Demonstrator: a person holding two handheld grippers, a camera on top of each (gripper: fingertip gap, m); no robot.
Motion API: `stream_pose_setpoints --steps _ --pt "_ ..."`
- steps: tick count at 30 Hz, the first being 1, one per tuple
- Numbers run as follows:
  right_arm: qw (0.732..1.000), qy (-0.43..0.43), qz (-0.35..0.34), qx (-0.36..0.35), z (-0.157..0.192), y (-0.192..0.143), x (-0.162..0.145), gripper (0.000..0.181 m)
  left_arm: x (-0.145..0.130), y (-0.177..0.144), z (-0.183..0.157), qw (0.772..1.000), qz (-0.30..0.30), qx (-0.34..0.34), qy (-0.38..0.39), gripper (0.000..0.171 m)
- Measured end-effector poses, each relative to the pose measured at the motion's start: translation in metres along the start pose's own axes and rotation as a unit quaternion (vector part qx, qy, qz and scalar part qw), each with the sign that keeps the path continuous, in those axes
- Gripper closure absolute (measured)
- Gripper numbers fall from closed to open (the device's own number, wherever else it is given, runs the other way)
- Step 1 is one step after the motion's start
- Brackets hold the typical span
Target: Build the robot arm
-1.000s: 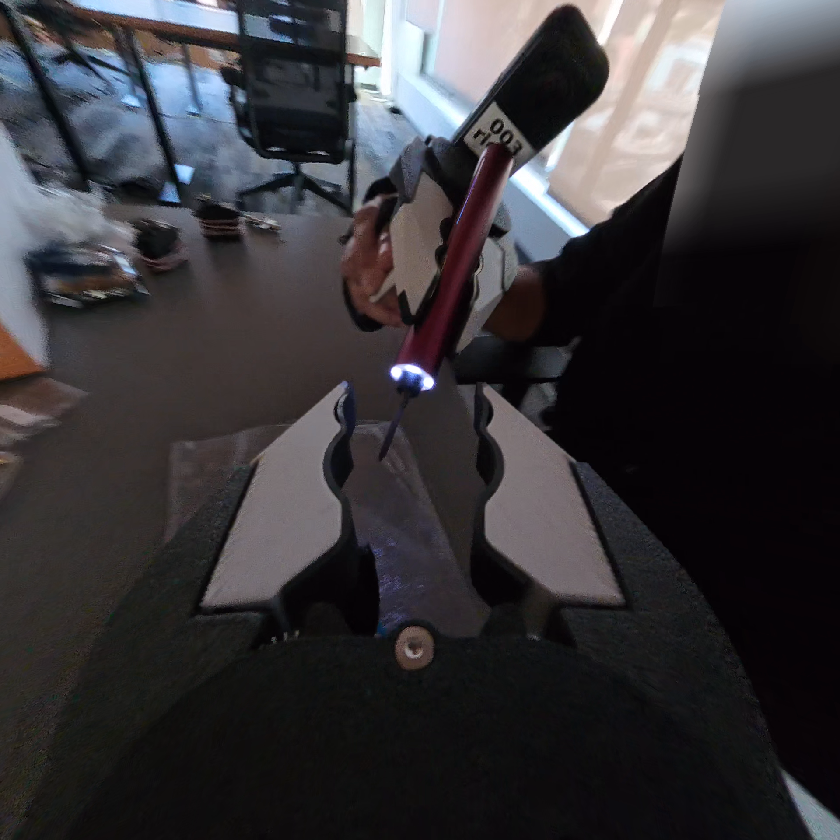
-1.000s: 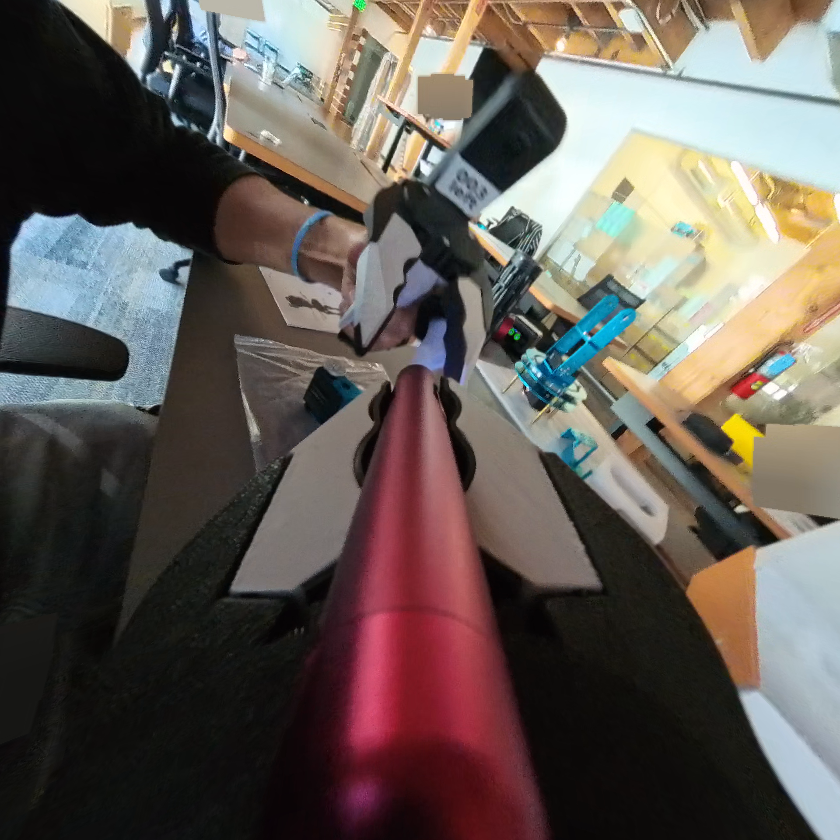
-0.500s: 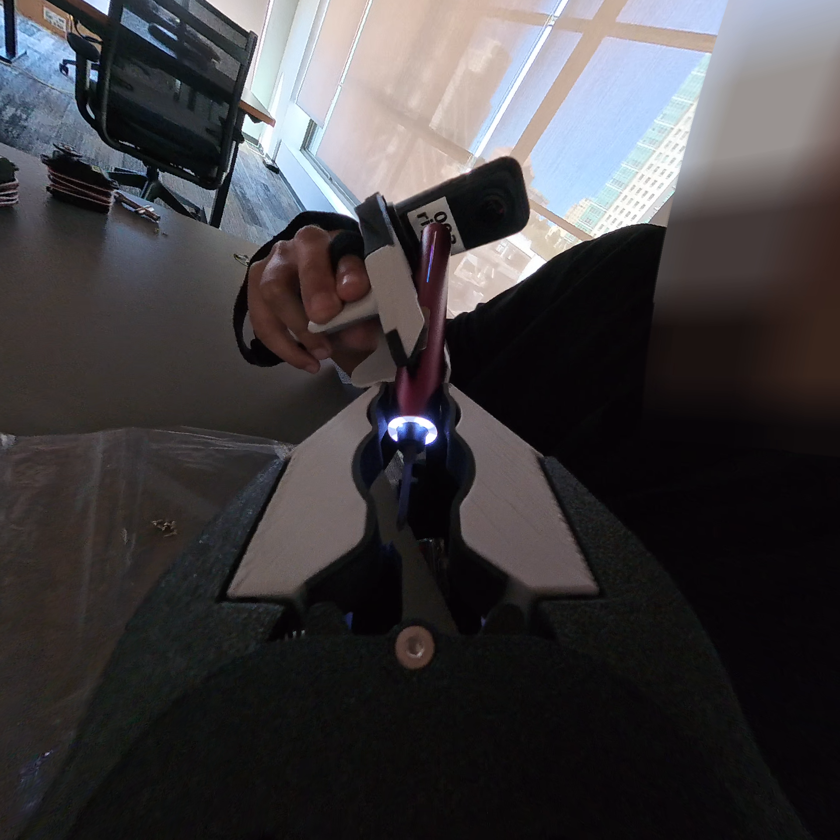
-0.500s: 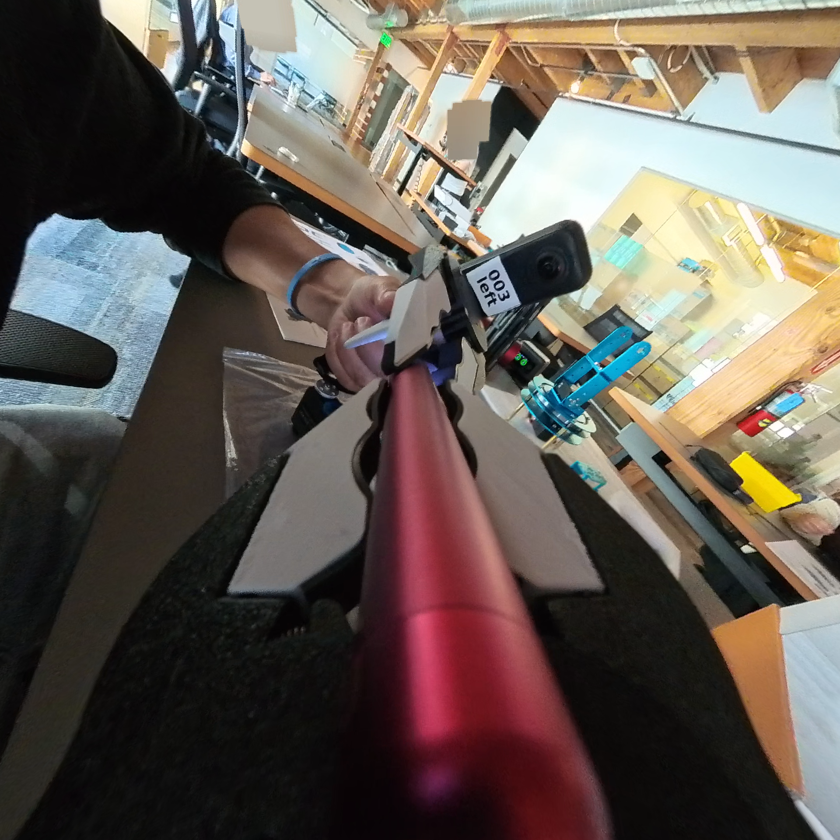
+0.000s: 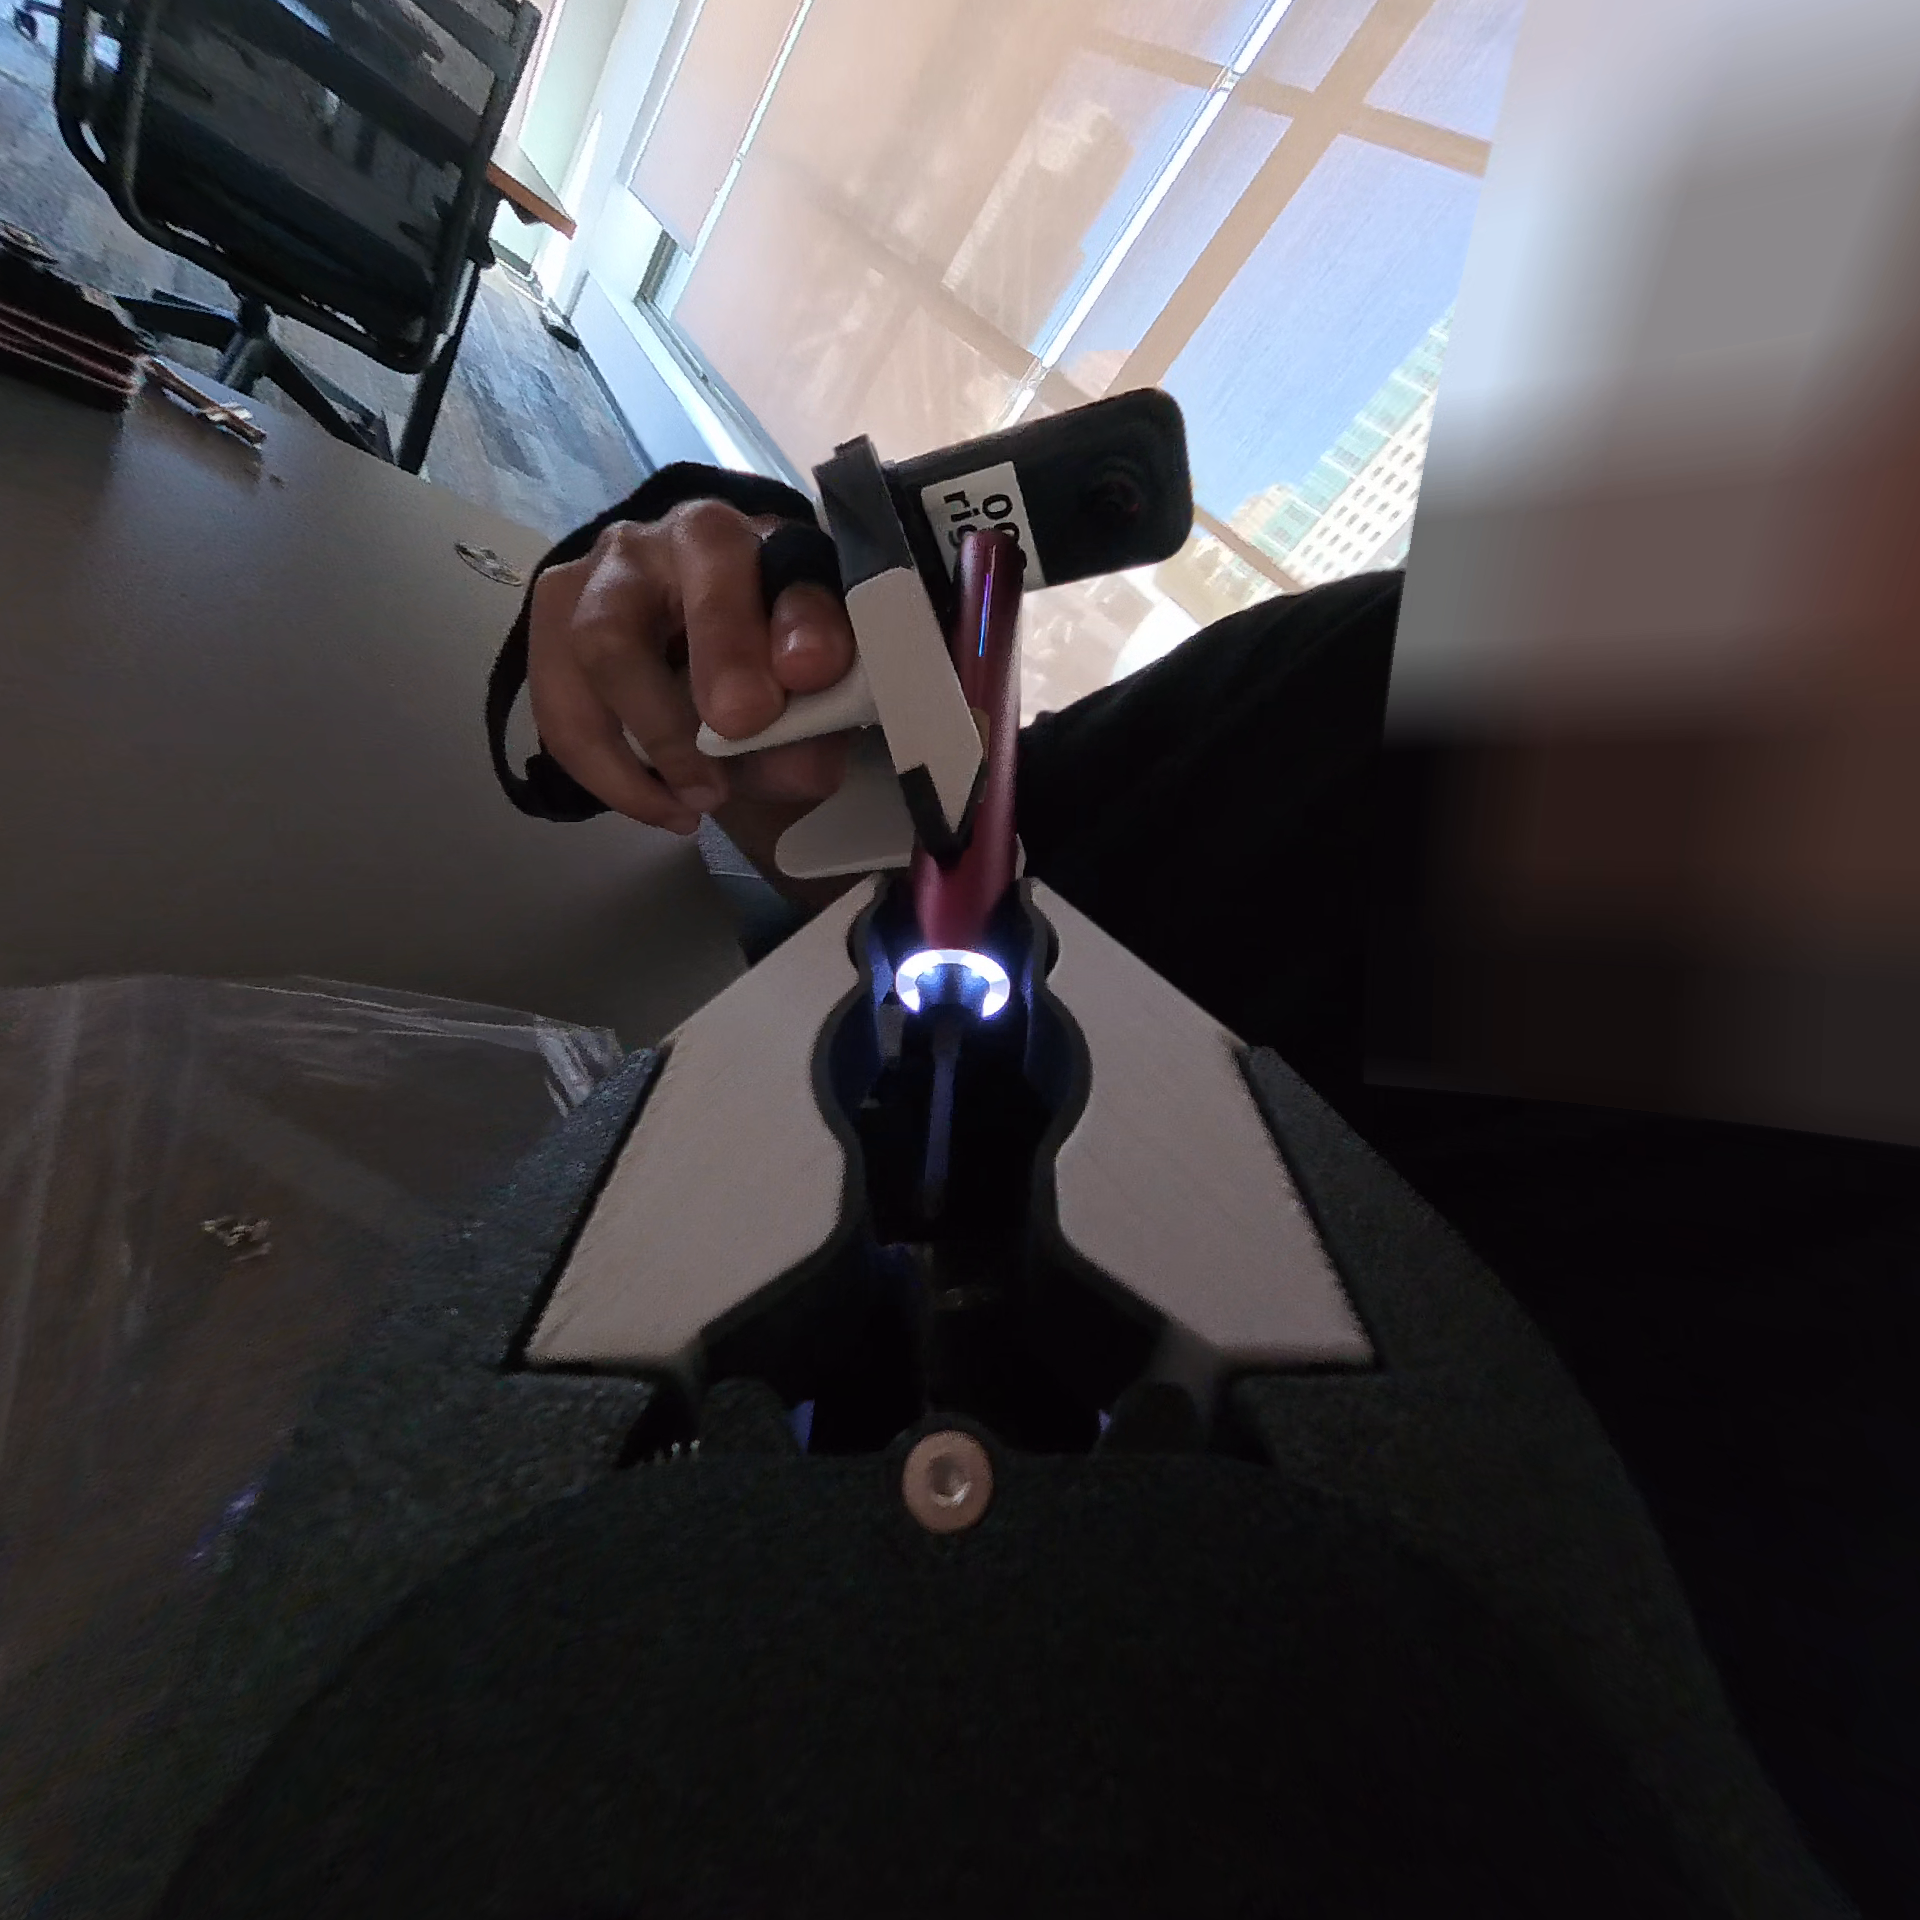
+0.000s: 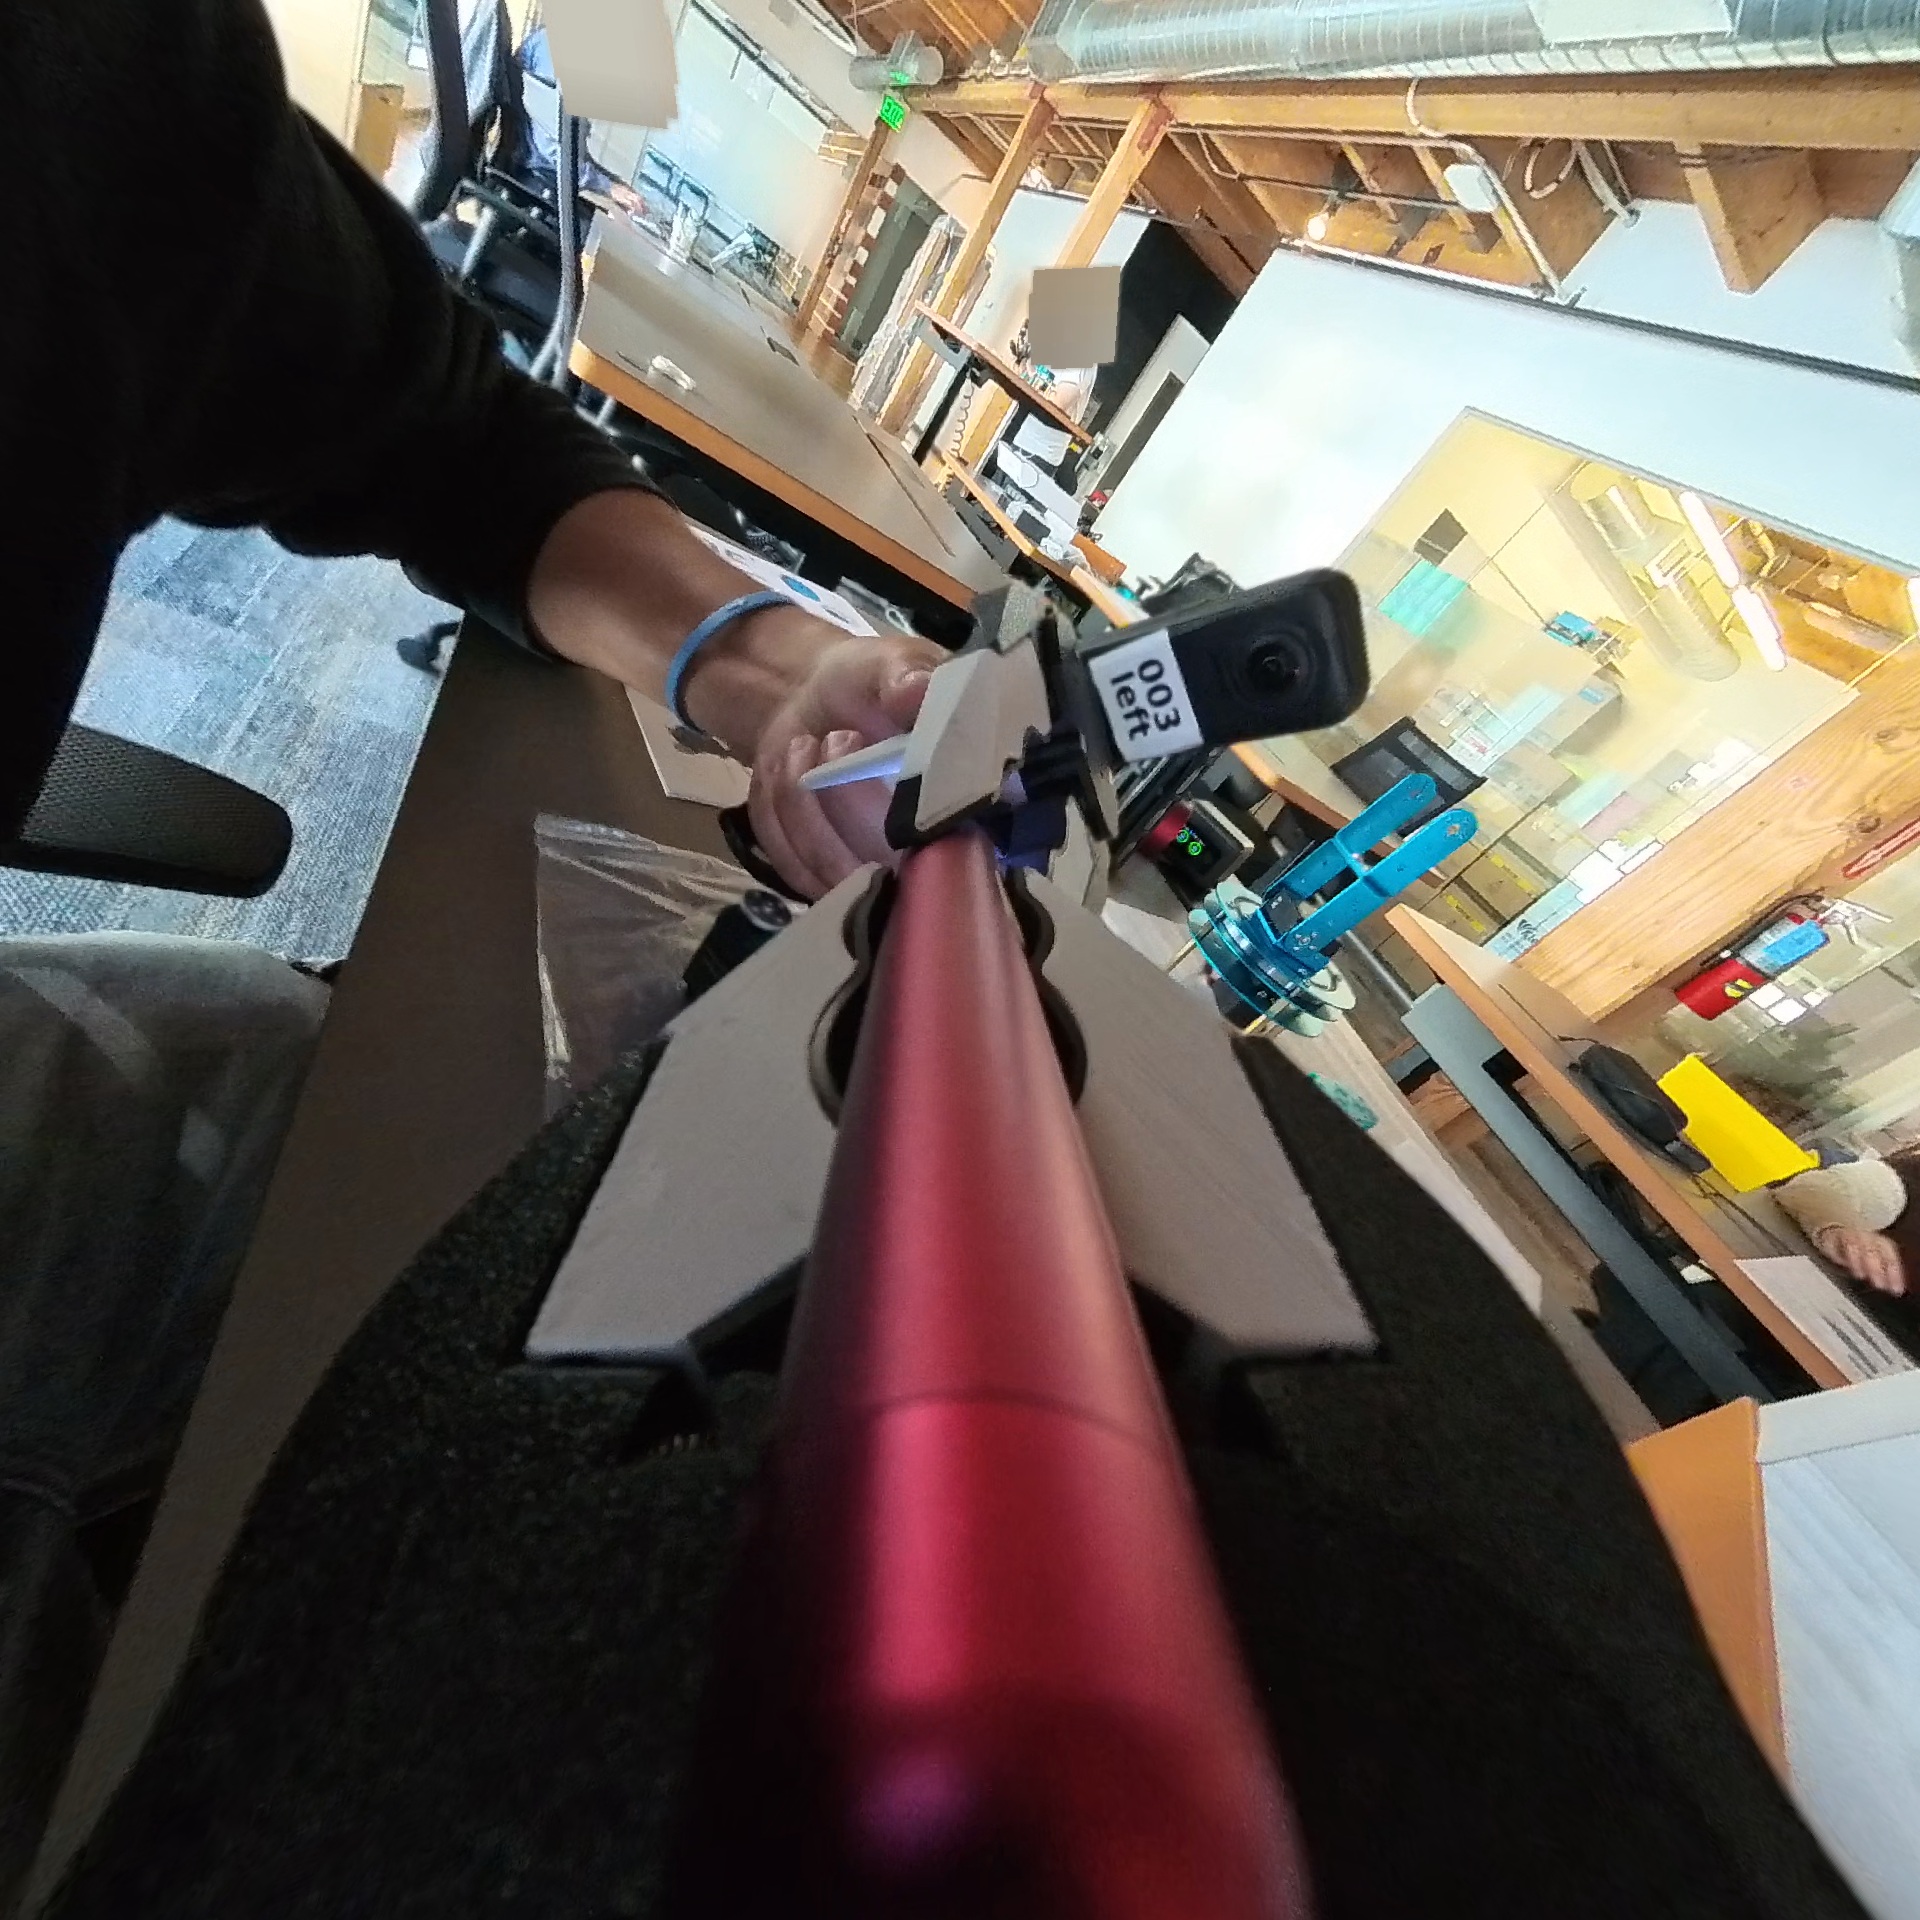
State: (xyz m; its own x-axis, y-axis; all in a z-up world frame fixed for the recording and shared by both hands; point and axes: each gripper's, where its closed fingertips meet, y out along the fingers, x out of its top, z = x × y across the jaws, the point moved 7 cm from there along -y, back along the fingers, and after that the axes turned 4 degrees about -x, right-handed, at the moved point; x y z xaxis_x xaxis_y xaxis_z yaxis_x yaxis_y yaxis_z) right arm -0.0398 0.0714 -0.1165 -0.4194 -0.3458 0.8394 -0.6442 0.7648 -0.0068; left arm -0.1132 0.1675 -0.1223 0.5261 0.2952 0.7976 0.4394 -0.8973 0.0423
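Left wrist view: the left tool (image 5: 951,935), spread a second ago, has drawn together on a small blue part (image 6: 1027,831) above the desk (image 5: 260,675). The right tool (image 6: 951,894), clamped on the red screwdriver (image 6: 966,1195), has pushed its lit tip into that grip.

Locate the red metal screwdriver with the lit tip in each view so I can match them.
Left wrist view: red metal screwdriver at centre, its glowing tip reaching between this gripper's jaws.
Right wrist view: its barrel fills the lower centre, running up between the jaws.
Shared landmark: clear plastic bag on the dark table.
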Motion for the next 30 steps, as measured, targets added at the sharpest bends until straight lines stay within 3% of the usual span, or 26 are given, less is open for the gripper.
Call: stream_pose_setpoints --steps 12,16,20,23,26,30 --pt "1.0 -0.017 -0.011 -0.011 -0.002 -0.004 0.002 0.161 0.004 0.003 0.003 0.996 -0.021 -0.028 -0.082 0.151" --pt "1.0 -0.004 -0.011 -0.012 -0.004 -0.003 0.001 0.159 0.005 0.003 0.004 0.997 -0.027 -0.025 -0.072 0.151" --pt "1.0 0.019 -0.016 -0.016 -0.007 -0.003 0.002 0.16 0.01 0.0 0.0 1.0 -0.024 0.007 -0.011 0.149" --pt "0.999 0.027 -0.021 -0.021 -0.011 -0.007 0.0 0.16 0.028 -0.027 -0.006 0.994 -0.043 0.082 0.054 0.126" --pt "0.999 0.037 -0.024 -0.028 -0.015 -0.01 -0.003 0.158 0.041 -0.074 -0.014 0.973 -0.086 0.177 0.119 0.127" --pt "0.998 0.048 -0.028 -0.023 -0.018 -0.012 -0.006 0.158 0.038 -0.131 -0.014 0.947 -0.135 0.263 0.126 0.135"
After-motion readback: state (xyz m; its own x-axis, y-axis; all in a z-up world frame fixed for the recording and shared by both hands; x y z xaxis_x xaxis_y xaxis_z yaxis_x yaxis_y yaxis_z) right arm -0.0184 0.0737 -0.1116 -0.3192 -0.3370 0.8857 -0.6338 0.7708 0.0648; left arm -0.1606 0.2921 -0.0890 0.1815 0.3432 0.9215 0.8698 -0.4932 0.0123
